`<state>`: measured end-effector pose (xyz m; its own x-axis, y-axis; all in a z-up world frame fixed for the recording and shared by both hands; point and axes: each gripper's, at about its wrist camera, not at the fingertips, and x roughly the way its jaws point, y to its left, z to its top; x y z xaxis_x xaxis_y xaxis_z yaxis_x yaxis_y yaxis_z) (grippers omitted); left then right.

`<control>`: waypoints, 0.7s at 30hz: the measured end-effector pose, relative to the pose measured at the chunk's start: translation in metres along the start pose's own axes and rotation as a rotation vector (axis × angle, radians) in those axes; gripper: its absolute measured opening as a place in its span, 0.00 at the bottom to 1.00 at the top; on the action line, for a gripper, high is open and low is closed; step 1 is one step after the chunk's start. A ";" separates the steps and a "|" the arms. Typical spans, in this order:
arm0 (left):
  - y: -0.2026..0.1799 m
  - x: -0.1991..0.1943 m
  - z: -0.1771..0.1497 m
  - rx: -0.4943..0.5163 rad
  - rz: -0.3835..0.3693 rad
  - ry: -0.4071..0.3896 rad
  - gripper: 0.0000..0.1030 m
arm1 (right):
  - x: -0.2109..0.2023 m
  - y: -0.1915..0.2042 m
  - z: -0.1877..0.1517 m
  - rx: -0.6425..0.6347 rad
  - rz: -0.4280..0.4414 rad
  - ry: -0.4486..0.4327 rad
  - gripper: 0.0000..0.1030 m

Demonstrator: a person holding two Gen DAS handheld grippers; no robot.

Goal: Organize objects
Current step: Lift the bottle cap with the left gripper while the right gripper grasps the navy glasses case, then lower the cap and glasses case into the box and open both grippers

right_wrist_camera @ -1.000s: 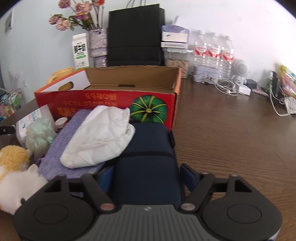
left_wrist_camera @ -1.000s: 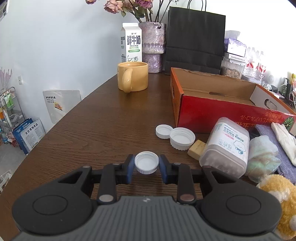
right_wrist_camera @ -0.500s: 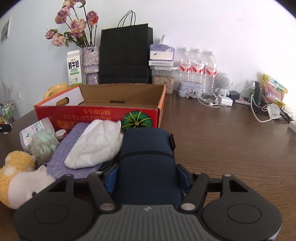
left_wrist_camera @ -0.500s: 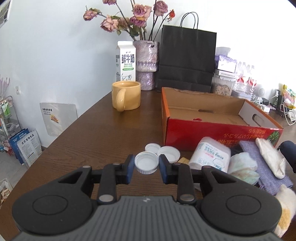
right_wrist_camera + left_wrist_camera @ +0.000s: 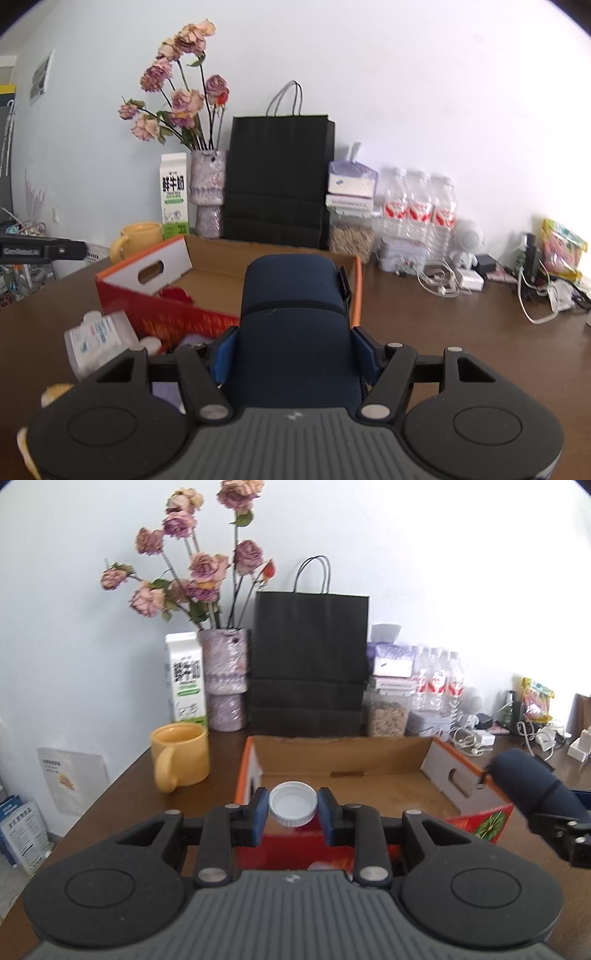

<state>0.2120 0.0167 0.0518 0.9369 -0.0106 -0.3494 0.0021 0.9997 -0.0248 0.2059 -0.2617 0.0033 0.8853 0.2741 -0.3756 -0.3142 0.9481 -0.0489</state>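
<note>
Cap and pouch both poised at the open box.
Left gripper [image 5: 292, 814] grasps white cap [image 5: 293, 802] nearer cardboard box [image 5: 436, 756]; right gripper [image 5: 294, 356] clamps dark pouch [image 5: 295, 317], long axis pointing boxward.

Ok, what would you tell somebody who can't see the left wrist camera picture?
The left gripper pinches a white bottle cap above the near edge of an open red cardboard box on a brown table. At the right edge, the right gripper holds a dark blue pouch; a yellow mug, milk carton and dried roses stand behind.
</note>
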 end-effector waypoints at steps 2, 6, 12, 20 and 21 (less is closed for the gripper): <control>-0.010 0.010 0.008 0.007 -0.014 -0.010 0.29 | 0.010 0.004 0.010 0.000 0.015 -0.016 0.62; -0.027 0.034 0.019 0.016 -0.047 -0.004 0.29 | 0.033 0.012 0.028 0.004 0.041 -0.038 0.62; -0.037 0.067 0.030 0.000 -0.061 0.001 0.29 | 0.072 0.021 0.046 0.006 0.060 -0.048 0.62; -0.039 0.107 0.041 -0.026 -0.040 0.019 0.29 | 0.117 0.018 0.055 0.051 0.037 -0.022 0.62; -0.040 0.111 0.041 -0.027 -0.036 0.020 0.29 | 0.122 0.017 0.054 0.054 0.036 -0.013 0.62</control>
<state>0.3303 -0.0240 0.0525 0.9291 -0.0478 -0.3668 0.0265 0.9977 -0.0631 0.3273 -0.2029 0.0067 0.8783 0.3099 -0.3641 -0.3273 0.9448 0.0147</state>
